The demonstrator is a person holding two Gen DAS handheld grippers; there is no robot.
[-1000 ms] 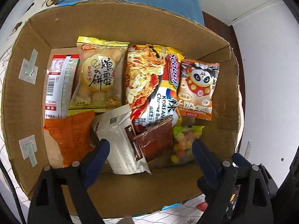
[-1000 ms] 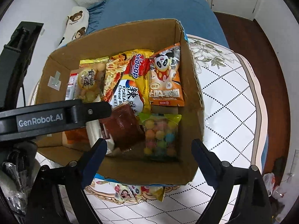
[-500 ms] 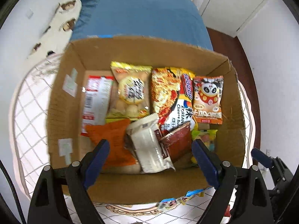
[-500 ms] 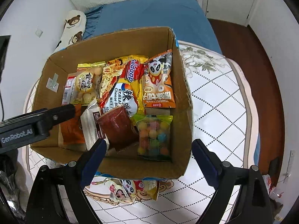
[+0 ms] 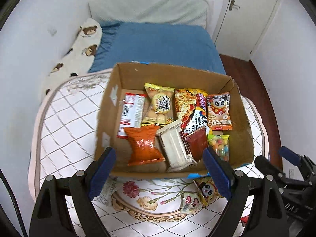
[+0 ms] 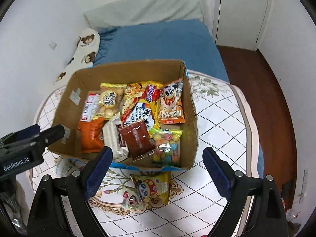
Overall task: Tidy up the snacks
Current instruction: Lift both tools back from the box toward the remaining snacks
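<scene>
A cardboard box (image 5: 177, 73) (image 6: 128, 67) on the table holds several snack packets: an orange bag (image 5: 144, 145), a white bar (image 5: 175, 148), a dark red packet (image 6: 136, 138), a candy-ball bag (image 6: 167, 148), a panda packet (image 5: 218, 110) and a noodle packet (image 6: 144, 106). A yellow panda packet (image 6: 153, 186) (image 5: 205, 189) and a small wrapped snack (image 6: 129, 198) lie on the cloth in front of the box. My left gripper (image 5: 159, 174) is open and empty above the box's near edge. My right gripper (image 6: 158, 173) is open and empty above the yellow packet.
The round table carries a white quilted cloth (image 6: 217, 122) with a flower print. A small clear packet (image 5: 106, 192) lies by the left fingers. A blue bed (image 5: 158, 45) with a bear pillow (image 5: 85, 45) is behind. A door (image 5: 248, 15) and wood floor (image 6: 256, 83) are at the right.
Both grippers have pulled back and up from the box, both open and empty. The whole box, the table cloth and the packets in front of it have come into view.
</scene>
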